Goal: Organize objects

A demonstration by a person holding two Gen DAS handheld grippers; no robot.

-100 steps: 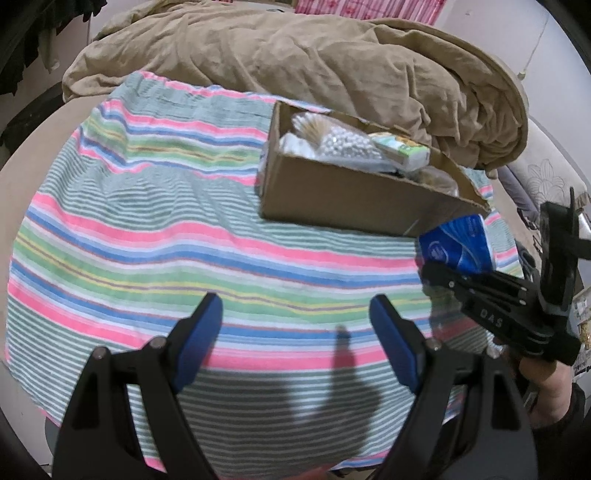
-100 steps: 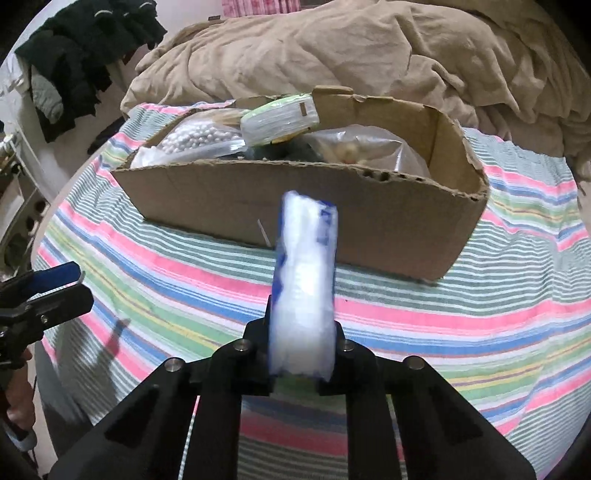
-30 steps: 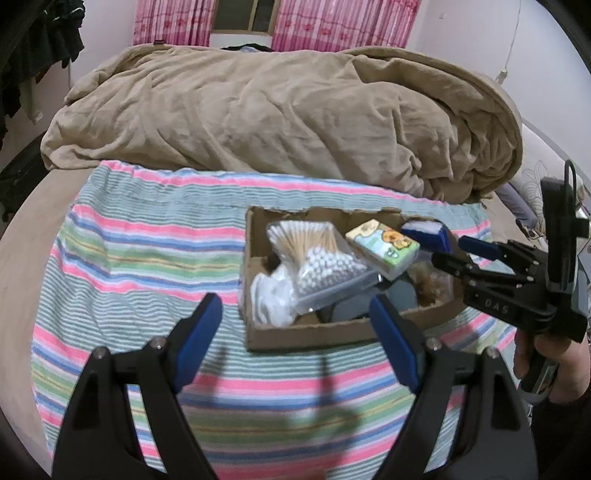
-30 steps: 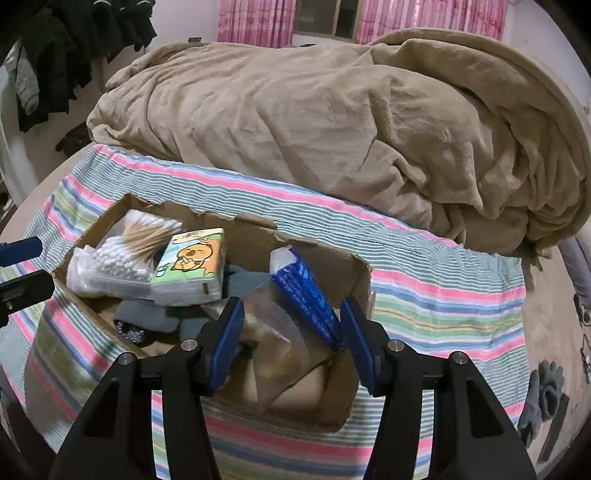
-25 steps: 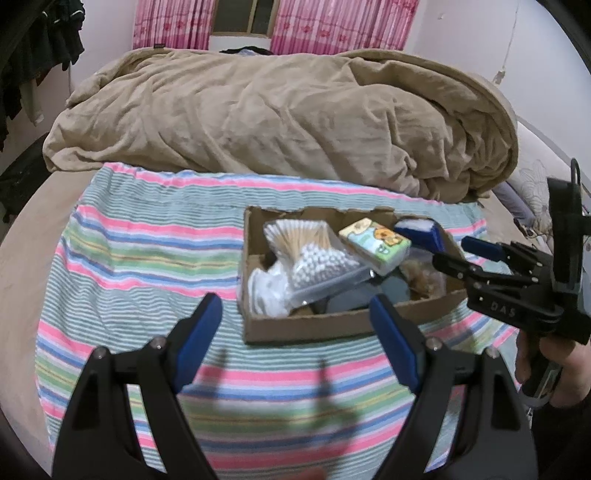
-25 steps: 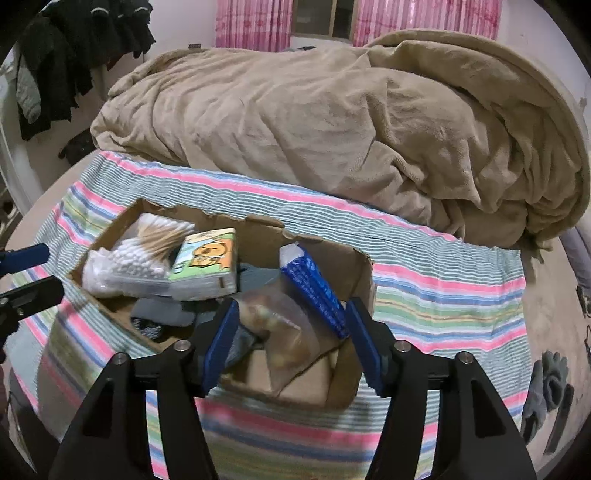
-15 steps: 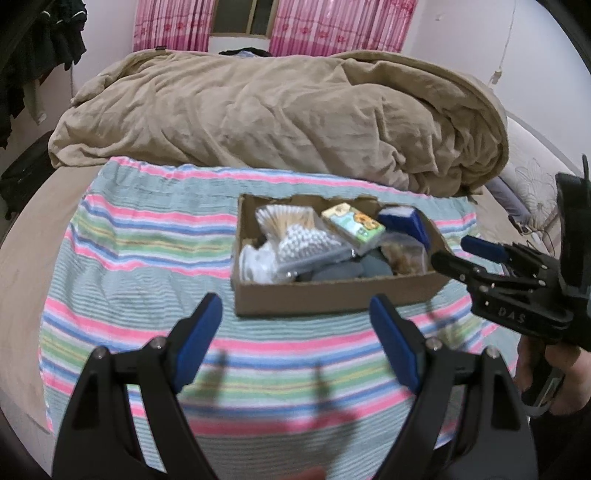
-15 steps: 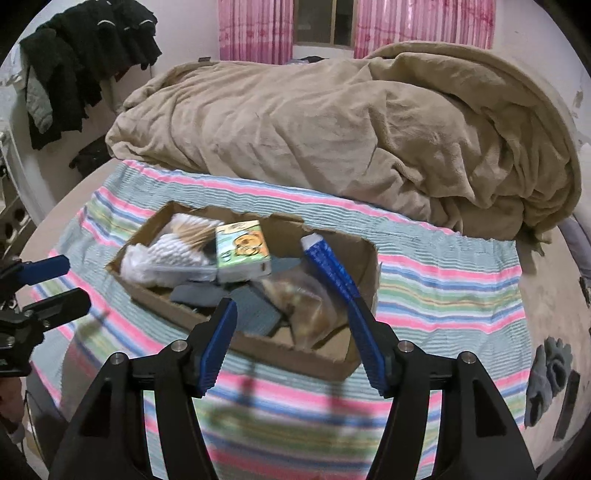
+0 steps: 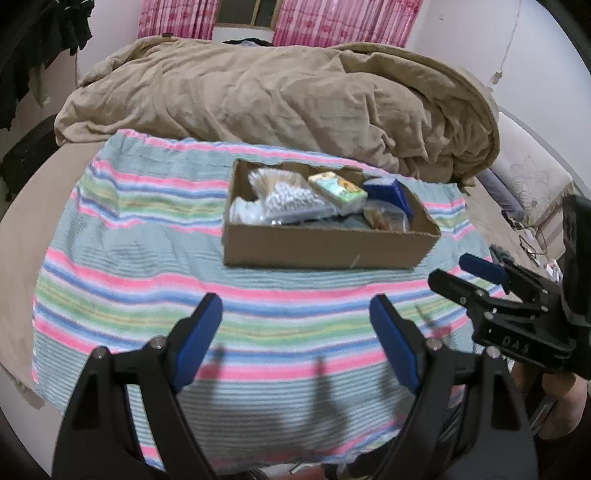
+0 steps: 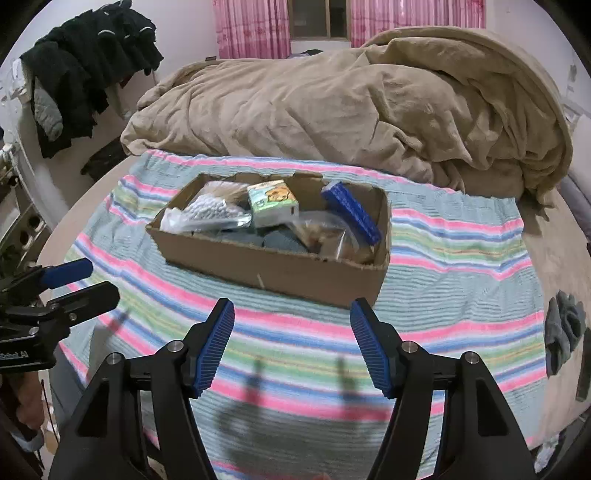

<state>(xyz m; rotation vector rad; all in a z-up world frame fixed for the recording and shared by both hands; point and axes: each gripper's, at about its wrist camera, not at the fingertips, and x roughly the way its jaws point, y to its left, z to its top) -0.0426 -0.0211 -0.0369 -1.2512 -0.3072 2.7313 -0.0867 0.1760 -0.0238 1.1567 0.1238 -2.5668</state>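
Note:
A shallow cardboard box (image 9: 321,251) (image 10: 273,269) sits on a striped cloth (image 9: 147,266) (image 10: 461,280) on the bed. In it lie a bag of white beads (image 10: 214,212), a green carton (image 10: 271,201), a blue packet (image 10: 352,212) leaning at the right end, and a clear bag (image 10: 325,234). My left gripper (image 9: 295,339) hovers open over the cloth, short of the box. My right gripper (image 10: 291,343) is also back from the box, its jaws opening with nothing between them. Each gripper appears in the other's view (image 9: 476,277) (image 10: 77,280).
A heaped tan duvet (image 9: 288,99) (image 10: 351,103) lies right behind the box. Dark clothes (image 10: 81,74) hang at the left wall. Pink curtains (image 10: 251,26) frame a window. A grey rag (image 10: 563,328) lies on the mattress at the right.
The right gripper let go of the blue packet in the box and widened its jaws. Both grippers have pulled back from the box, which now looks smaller and farther.

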